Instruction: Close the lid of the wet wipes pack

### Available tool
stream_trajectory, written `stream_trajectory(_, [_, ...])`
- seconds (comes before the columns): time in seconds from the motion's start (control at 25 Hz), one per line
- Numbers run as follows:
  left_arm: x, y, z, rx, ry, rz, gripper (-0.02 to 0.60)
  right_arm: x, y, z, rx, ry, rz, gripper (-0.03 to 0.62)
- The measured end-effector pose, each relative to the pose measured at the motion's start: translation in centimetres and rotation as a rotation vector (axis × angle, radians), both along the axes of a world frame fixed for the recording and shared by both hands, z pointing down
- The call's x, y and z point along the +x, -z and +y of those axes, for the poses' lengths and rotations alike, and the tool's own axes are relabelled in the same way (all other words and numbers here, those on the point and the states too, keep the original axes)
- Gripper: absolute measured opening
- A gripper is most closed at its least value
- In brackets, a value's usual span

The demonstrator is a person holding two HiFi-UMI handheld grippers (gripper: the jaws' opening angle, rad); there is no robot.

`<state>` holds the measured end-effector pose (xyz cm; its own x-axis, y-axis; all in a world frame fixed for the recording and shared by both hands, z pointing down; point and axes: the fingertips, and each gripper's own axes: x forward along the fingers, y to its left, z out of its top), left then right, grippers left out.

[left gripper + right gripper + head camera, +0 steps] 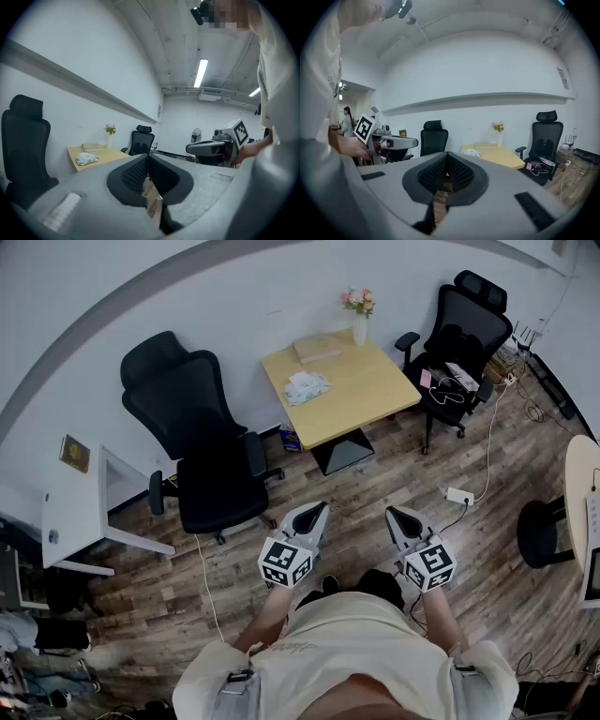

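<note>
Locate wipes pack (307, 387) on bench (370, 395), well apart from left gripper (314, 508) and right gripper (394, 513), both closed on nothing. Avoid pressing off-centre: risks sliding the pack instead of latching the lid.

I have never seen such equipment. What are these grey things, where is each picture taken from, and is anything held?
There is no robot: a person holds a tool in each hand, each ending in a two-jaw claw. The head view looks down from the person's head at the left claw and right claw. The other two pictures come from cameras riding on those tools. Both claws are shut and hold nothing. Further ahead, a wooden table carries the wet wipes pack and a vase of flowers. The pack is not yet touched.
</note>
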<state>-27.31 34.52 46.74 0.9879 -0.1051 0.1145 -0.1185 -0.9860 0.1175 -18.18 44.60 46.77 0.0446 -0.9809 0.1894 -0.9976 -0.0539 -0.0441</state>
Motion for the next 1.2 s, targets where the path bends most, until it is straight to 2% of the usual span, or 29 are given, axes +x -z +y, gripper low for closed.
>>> stream_trajectory(0.16, [-0.5, -0.5, -0.3, 0.012, -0.007, -0.01, 0.018, -0.4, 0.0, -0.7, -0.002, -0.003, 0.003, 0.002])
stream_trajectory(0.36, [-0.8, -1.2, -1.1, -0.022, -0.017, -0.021, 0.018, -1.0, 0.2, -1.3, -0.007, -0.005, -0.007, 0.002])
stream_trajectory(0.68, [1.6, -2.3, -2.5, -0.052, -0.023, -0.037, 0.018, 0.9, -1.5, -1.8, -0.07, -0.024, -0.003, 0.002])
stream_trajectory(0.76, [2.4, -2.8, -2.7, -0.081, -0.025, -0.043, 0.018, 1.7, -2.2, -2.3, -0.082, -0.019, -0.015, 0.002])
stream_trajectory(0.92, [4.8, -2.0, -4.1, -0.186, -0.029, 0.003, 0.018, 4.1, -2.9, -4.1, -0.083, 0.001, -0.039, 0.002])
stream_trajectory(1.2, [10.2, 2.2, -10.7, -0.055, 0.067, -0.01, 0.018, 10.8, -1.0, -9.5, -0.008, 0.042, -0.032, 0.002])
